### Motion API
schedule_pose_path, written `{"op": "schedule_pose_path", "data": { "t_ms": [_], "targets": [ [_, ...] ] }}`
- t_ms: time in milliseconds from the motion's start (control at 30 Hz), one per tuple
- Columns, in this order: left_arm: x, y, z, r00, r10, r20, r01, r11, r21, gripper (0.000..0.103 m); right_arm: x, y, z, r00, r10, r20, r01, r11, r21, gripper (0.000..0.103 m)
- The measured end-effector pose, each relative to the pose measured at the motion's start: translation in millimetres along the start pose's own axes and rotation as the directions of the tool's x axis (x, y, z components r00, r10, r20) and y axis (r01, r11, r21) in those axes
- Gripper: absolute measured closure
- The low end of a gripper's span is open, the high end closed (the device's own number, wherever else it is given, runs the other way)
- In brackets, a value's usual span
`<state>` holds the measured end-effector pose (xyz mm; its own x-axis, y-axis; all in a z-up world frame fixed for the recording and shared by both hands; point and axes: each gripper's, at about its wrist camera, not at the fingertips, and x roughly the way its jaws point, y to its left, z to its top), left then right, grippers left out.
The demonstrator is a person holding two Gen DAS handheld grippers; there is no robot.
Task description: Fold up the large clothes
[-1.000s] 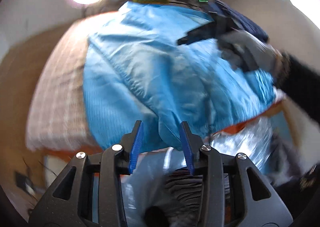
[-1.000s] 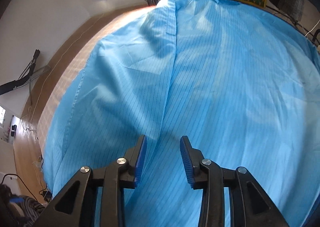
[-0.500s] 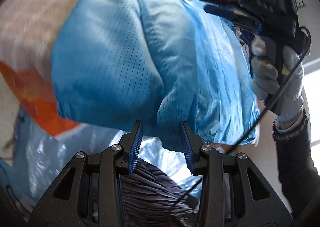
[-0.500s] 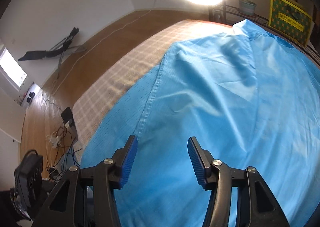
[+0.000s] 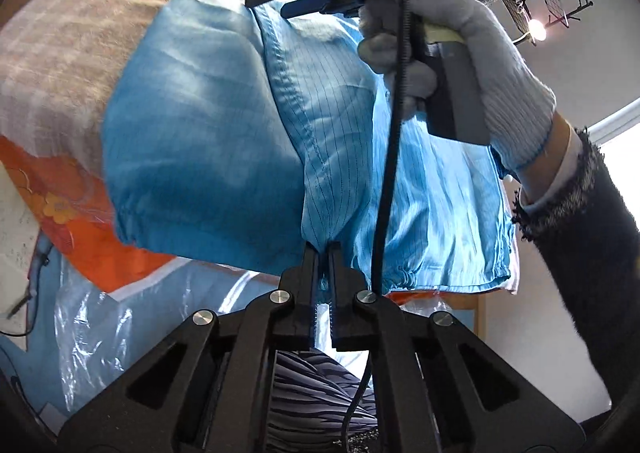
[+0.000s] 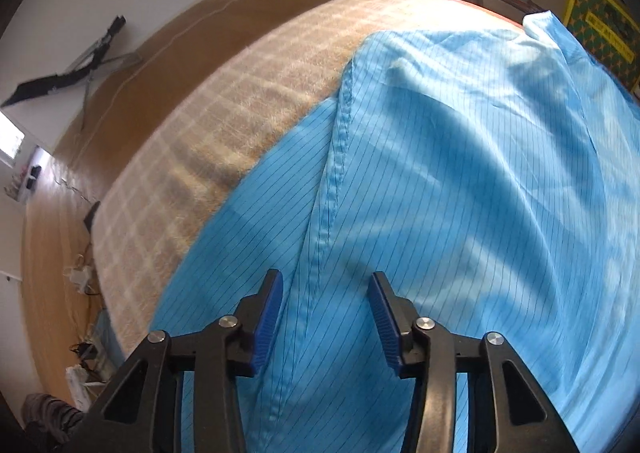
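Down at the near edge of the bed, the left gripper (image 5: 324, 249) has just been closing, and its jaws now pinch a bunched fold of the blue garment (image 5: 208, 141) right at its hem, where the cloth hangs over the mattress side. That garment, a large pinstriped piece with a stitched seam (image 6: 336, 173) running up it, lies spread across the plaid blanket (image 6: 224, 125) and covers most of the near part of it. Its gathered lower hem (image 5: 440, 277) droops past the bed's edge, above an orange floral sheet (image 5: 76, 213) and clear plastic wrap (image 5: 132, 317) lower down.

Above the garment's upper part hovers the right gripper (image 6: 324, 317), held by a gloved hand (image 5: 472, 53) with a dark sleeve behind it. Its jaws have been closing too, yet they stand partly apart with nothing pressed between them; only flat cloth lies beneath, with the seam running up from just left of the gap. A black cable (image 5: 392, 157) trails from that hand down across the cloth to the hem.

To the left of the garment's long edge, bare blanket stretches away to the far side of the bed, and beyond it open wooden floor (image 6: 132, 65) runs to the wall. A yellow patterned box (image 6: 600, 29) stands past the garment's far corner.
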<state>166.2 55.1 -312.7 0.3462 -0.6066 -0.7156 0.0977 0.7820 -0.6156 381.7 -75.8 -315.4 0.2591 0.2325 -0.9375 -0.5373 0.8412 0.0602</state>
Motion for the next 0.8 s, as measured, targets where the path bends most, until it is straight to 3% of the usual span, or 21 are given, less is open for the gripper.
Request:
{"op": "schedule_pose_path", "data": {
  "t_ms": [33, 100, 133, 233, 367, 467, 633, 800],
  "targets": [
    [-2, 1, -1, 1.0, 0.001, 0.004, -0.001, 1.0, -0.001, 0.102, 1, 3, 2, 1.0, -0.013, -0.006, 0.013, 1.0, -0.015, 0.072],
    [-8, 1, -1, 1.0, 0.006, 0.021, -0.006, 1.0, -0.002, 0.102, 2, 5, 6, 1.0, -0.013, -0.015, 0.013, 1.0, -0.027, 0.1],
    [-12, 2, -1, 1.0, 0.005, 0.03, -0.005, 1.0, -0.004, 0.102, 2, 5, 7, 1.0, -0.006, -0.016, 0.006, 1.0, -0.028, 0.103],
    [-25, 6, -4, 0.997, 0.035, 0.072, -0.037, 0.999, 0.018, 0.102, -7, 3, 12, 1.0, 0.004, 0.028, -0.004, 1.0, -0.013, 0.103],
    [-48, 14, -3, 0.984, 0.11, 0.142, -0.114, 0.993, 0.022, 0.102, -25, -6, 23, 0.989, 0.101, 0.112, -0.109, 0.991, 0.07, 0.103],
    [-57, 32, 1, 0.975, 0.158, 0.157, -0.155, 0.987, -0.03, 0.103, -26, 4, 34, 0.986, 0.086, 0.144, -0.093, 0.995, 0.045, 0.103],
    [-54, 63, 2, 0.965, 0.231, 0.127, -0.215, 0.968, -0.129, 0.103, -4, 24, 47, 0.985, 0.109, 0.135, -0.115, 0.993, 0.036, 0.103],
    [-47, 63, 0, 0.958, 0.258, 0.123, -0.244, 0.963, -0.118, 0.103, 20, 34, 48, 0.985, 0.135, 0.11, -0.14, 0.989, 0.041, 0.103]
  ]
}}
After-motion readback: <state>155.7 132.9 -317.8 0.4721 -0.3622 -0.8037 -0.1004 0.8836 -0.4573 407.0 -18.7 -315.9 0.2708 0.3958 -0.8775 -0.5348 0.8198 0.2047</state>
